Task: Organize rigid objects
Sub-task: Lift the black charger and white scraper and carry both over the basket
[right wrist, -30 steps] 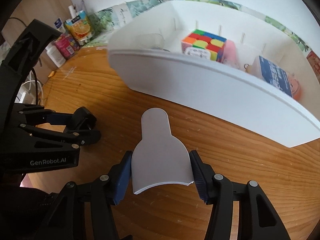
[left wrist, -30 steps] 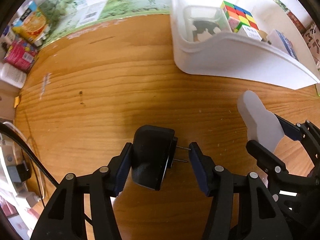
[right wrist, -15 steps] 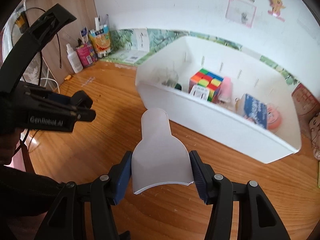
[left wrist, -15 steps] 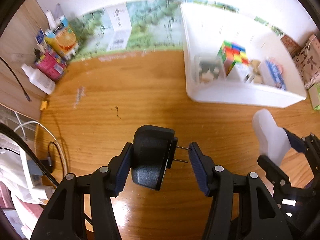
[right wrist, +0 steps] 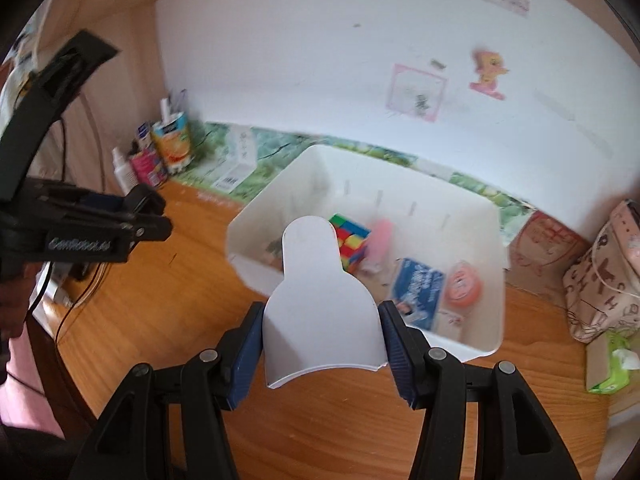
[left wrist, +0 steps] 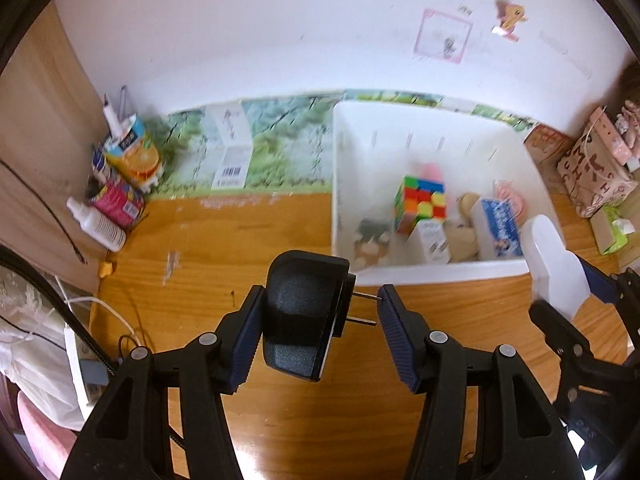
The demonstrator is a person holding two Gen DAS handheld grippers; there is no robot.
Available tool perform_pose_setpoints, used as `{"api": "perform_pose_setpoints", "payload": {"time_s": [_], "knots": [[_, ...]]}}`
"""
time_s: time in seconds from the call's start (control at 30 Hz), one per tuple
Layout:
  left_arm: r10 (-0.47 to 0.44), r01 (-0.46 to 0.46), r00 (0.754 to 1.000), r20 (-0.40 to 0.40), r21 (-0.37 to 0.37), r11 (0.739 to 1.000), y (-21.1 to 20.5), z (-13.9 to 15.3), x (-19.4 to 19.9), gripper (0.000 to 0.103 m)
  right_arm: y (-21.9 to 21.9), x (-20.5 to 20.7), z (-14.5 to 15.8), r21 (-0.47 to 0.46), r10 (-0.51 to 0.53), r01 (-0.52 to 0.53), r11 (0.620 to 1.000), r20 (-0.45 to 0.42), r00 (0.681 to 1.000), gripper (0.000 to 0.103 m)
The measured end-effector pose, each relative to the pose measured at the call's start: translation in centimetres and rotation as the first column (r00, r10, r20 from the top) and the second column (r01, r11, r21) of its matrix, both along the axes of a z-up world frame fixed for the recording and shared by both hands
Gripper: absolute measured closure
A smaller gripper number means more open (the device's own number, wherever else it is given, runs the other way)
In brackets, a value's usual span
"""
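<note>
Only the left view shows the left gripper pinching a black plug, while the right gripper pinches a white scoop ahead of which sits the bin.

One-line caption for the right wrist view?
Right claw grips a white plastic scoop above the white plastic bin.

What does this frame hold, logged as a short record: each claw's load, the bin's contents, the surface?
left claw: holds black plug adapter, prongs pointing to its right finger
right claw: shut on white scoop
bin: white, on the desk, open top
bin contents: colour cube, blue-white box, pink items, others blurred
surface: wooden desk
position: both claws above desk, short of bin
</note>
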State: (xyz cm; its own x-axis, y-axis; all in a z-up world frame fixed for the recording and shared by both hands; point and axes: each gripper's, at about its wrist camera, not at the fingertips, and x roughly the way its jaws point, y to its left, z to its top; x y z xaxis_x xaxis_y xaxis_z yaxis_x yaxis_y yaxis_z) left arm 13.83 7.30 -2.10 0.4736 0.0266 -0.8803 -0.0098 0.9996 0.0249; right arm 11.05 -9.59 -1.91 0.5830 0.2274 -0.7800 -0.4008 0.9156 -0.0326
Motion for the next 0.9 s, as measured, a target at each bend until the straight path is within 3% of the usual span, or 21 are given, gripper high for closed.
{"api": "perform_pose_setpoints", "payload": {"time_s": [0.43,0.67,0.9], "knots": [[0.009,-0.008,0.999,0.035,-0.04,0.999,-4.0,0.6,5.3,0.043,-3.8,7.6,-1.0,0.027,-0.2,0.203,0.979,-0.083,0.976,0.047],[0.001,-0.002,1.0,-0.005,-0.086,0.996,-5.5,-0.9,8.5,0.043,-4.4,10.5,-2.6,0.018,-0.225,0.229,0.973,-0.136,0.965,0.048],[-0.019,0.016,0.998,-0.06,-0.047,0.999,-6.6,-2.1,10.8,0.042,-4.5,12.4,-3.8,0.031,-0.264,0.275,0.961,-0.198,0.944,0.048]]}}
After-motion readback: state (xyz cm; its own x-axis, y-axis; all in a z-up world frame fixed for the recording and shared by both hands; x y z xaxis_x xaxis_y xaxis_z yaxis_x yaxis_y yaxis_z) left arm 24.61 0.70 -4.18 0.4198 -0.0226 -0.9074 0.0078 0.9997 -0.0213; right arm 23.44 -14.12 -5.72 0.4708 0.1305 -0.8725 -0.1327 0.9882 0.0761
